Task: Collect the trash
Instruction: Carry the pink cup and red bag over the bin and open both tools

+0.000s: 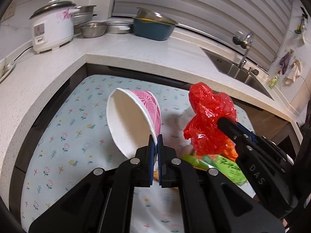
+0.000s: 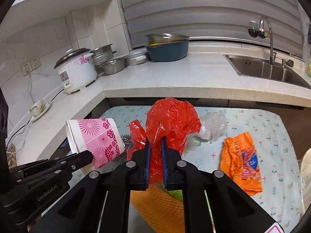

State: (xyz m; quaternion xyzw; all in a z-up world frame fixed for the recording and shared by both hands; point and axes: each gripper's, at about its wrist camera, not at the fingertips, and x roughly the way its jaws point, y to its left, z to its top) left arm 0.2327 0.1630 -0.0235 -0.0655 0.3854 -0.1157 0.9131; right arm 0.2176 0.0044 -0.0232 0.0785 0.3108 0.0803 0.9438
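My left gripper (image 1: 155, 137) is shut on the rim of a pink and white paper bowl (image 1: 134, 120), held tilted above the floral tablecloth (image 1: 64, 128). The bowl also shows in the right wrist view (image 2: 95, 137), with the left gripper (image 2: 85, 156) on it. My right gripper (image 2: 155, 141) is shut on a crumpled red plastic bag (image 2: 171, 124), held above the table. The bag shows in the left wrist view (image 1: 208, 120). An orange bag (image 2: 241, 161), a clear plastic wad (image 2: 211, 126), a steel scourer (image 2: 127, 141) and a green wrapper (image 1: 229, 167) lie on the cloth.
A white counter (image 2: 175, 77) wraps around the table on the left and far sides. On it stand a rice cooker (image 2: 75, 73), steel pots (image 2: 110, 62), a blue basin (image 2: 167, 48) and a cup on a saucer (image 2: 38, 106). A sink (image 2: 268, 69) with a tap is at the right.
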